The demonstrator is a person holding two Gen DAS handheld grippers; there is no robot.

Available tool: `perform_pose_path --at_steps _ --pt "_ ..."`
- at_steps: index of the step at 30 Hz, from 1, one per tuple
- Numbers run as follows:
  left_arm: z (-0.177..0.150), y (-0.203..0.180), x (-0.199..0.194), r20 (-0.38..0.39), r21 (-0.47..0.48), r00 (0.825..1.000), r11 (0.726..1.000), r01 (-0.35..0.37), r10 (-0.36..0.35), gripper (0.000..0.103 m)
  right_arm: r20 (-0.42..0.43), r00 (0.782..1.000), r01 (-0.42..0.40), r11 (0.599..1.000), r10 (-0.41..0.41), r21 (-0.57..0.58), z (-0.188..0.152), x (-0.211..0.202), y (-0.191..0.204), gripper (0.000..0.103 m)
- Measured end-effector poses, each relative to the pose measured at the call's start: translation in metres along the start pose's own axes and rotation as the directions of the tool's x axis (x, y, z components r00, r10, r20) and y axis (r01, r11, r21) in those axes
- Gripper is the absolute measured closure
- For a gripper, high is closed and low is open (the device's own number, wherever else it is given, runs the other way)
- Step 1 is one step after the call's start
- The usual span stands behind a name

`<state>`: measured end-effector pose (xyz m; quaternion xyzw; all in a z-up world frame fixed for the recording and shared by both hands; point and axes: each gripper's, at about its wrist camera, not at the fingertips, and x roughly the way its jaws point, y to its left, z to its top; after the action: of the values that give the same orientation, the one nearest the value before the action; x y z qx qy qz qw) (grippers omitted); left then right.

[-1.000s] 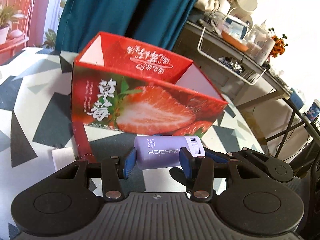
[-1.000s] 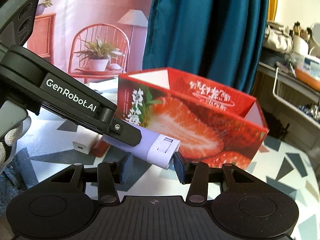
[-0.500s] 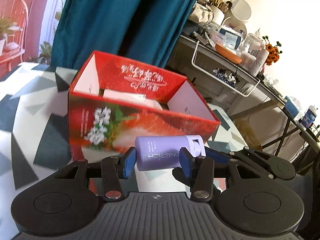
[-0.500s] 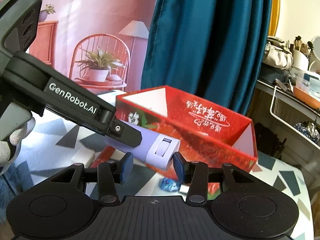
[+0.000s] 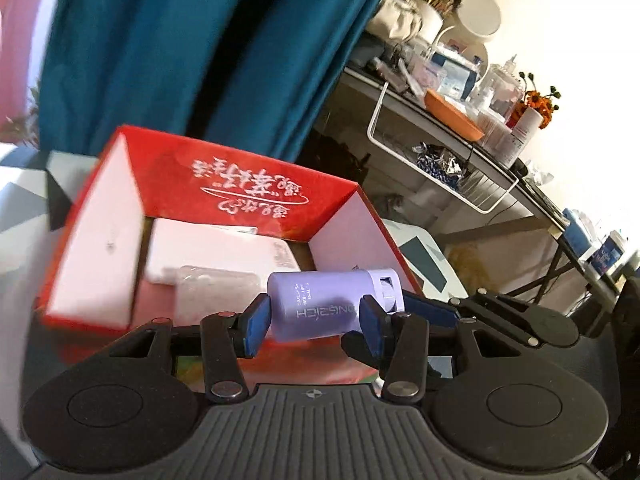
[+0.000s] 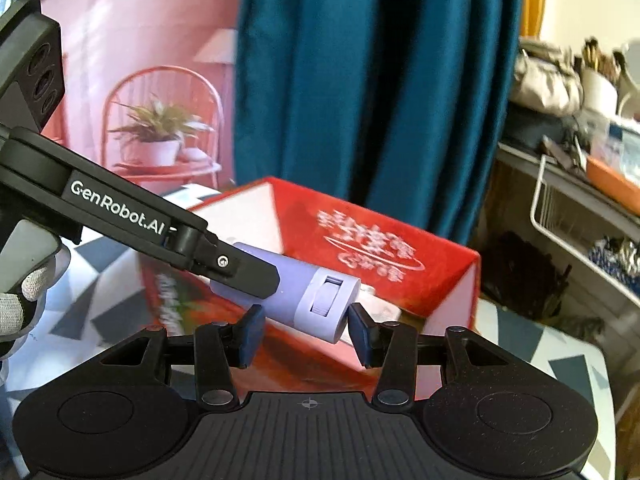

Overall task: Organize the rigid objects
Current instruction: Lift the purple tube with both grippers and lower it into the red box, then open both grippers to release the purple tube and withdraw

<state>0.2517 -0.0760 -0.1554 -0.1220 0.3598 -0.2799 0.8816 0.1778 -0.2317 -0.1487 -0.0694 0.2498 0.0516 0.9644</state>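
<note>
A lavender cylinder (image 5: 320, 308) with a ribbed slider cap hangs level over the near wall of the red strawberry box (image 5: 248, 188). My left gripper (image 5: 314, 320) is shut on its body, blue pads on both sides. My right gripper (image 6: 306, 332) is shut on the cap end of the cylinder (image 6: 320, 300), and one of its blue fingers (image 5: 428, 308) shows at the right in the left wrist view. The left gripper's black finger (image 6: 248, 272) lies along the cylinder in the right wrist view. The open box (image 6: 400, 256) holds a flat white pack (image 5: 216, 248) and a clear plastic piece (image 5: 216, 284).
The box stands on a table (image 6: 560, 360) with a grey and white triangle pattern. A teal curtain (image 6: 360, 80) hangs behind. A cluttered desk with a white wire basket (image 5: 460, 176) runs along the right. A gloved hand (image 6: 24, 292) grips the left handle.
Both grippers have carried the cylinder up and forward, from in front of the box's printed wall to above its near edge. The box's inside has come into view.
</note>
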Motion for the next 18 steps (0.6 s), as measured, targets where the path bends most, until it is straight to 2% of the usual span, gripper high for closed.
perform_pose_path --at_steps 5,10,13,18 --pt "0.021 0.004 0.044 -0.085 -0.013 0.996 1.0 0.003 -0.004 0.052 -0.079 0.997 0.006 0.998 -0.001 0.067 0.003 0.034 -0.033 0.06" --pt "0.026 0.018 0.077 -0.179 -0.061 0.984 0.998 0.008 -0.019 0.051 -0.162 0.986 -0.008 0.994 0.026 0.112 0.004 0.064 -0.056 0.06" --pt "0.025 0.028 0.087 -0.2 -0.102 0.979 0.995 0.02 -0.04 0.051 -0.192 0.98 -0.015 0.986 0.048 0.168 0.003 0.074 -0.065 0.06" --pt "0.027 0.034 0.092 -0.203 -0.119 0.978 0.992 0.032 -0.055 0.051 -0.206 0.978 -0.005 0.989 0.035 0.146 0.004 0.083 -0.067 0.061"
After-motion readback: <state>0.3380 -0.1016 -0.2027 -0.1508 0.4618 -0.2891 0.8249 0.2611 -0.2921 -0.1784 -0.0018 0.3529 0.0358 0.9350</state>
